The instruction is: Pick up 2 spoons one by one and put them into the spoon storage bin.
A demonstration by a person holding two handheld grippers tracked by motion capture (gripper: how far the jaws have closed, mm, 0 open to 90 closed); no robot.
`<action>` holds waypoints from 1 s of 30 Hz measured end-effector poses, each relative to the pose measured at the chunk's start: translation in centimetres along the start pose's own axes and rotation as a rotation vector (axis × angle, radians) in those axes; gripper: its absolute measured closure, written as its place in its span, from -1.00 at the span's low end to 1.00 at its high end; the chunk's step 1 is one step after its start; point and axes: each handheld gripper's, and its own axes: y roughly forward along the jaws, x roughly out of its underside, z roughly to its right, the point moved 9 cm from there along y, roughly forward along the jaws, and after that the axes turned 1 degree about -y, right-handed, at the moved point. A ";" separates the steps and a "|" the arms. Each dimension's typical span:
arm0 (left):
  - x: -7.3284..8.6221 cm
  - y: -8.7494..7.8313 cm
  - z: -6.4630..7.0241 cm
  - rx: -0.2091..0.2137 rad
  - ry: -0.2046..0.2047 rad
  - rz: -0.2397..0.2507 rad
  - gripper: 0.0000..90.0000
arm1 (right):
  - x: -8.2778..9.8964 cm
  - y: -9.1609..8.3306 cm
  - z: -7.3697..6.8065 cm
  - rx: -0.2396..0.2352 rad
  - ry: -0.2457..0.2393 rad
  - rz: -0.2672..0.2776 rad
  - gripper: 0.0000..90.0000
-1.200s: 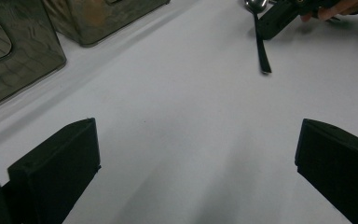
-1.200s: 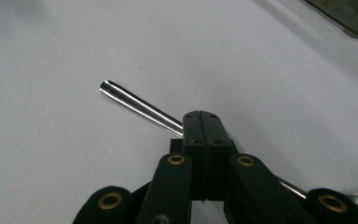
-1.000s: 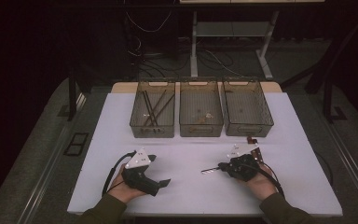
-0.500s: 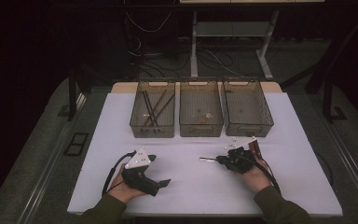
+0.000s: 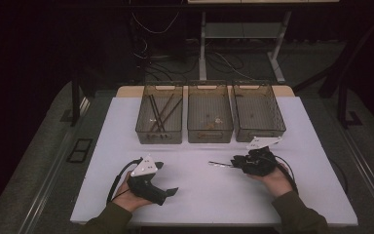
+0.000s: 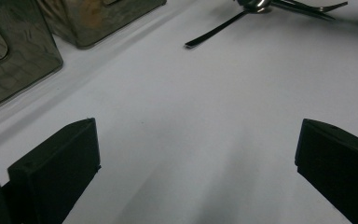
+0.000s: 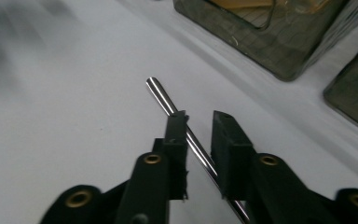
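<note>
A slim metal utensil point(image 5: 219, 164) points left out of my right gripper point(image 5: 233, 163) on the white table point(image 5: 199, 195), just in front of the bins. In the right gripper view its shiny handle point(image 7: 168, 102) runs between the black jaws of the right gripper point(image 7: 200, 116). These jaws have just been opening and now stand a little apart, the handle against the left fingertip point(image 7: 176, 128). The utensil point(image 6: 219, 29) also lies far off in the left gripper view. My left gripper point(image 5: 166, 178) rests at the front left, and in its own view the left gripper point(image 6: 196, 135) is wide open over bare table.
Three smoky clear bins stand in a row at the back of the table: the left bin point(image 5: 146, 131) holds dark sticks, the middle bin point(image 5: 209, 134) a few small bits, the right bin point(image 5: 277, 127) looks bare. Cables trail from both grippers.
My right hand has moved away from the table's front edge toward the bins, the utensil going with it. The left hand has stayed put.
</note>
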 end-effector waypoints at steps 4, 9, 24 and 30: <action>0.1 0.1 -0.1 0.002 -0.002 0.000 -1.00 | 0.0 -1.8 0.8 0.005 0.015 0.031 0.27; 0.1 0.1 0.0 0.006 -0.007 0.002 -1.00 | 0.5 -3.8 2.4 0.026 0.036 0.055 0.05; 0.3 0.1 -0.1 0.004 0.005 -0.008 -1.00 | 4.3 -4.6 5.3 0.067 0.077 -0.027 0.07; 0.3 0.2 0.0 0.009 0.007 -0.010 -1.00 | 4.7 -3.8 5.1 0.053 0.051 -0.068 0.20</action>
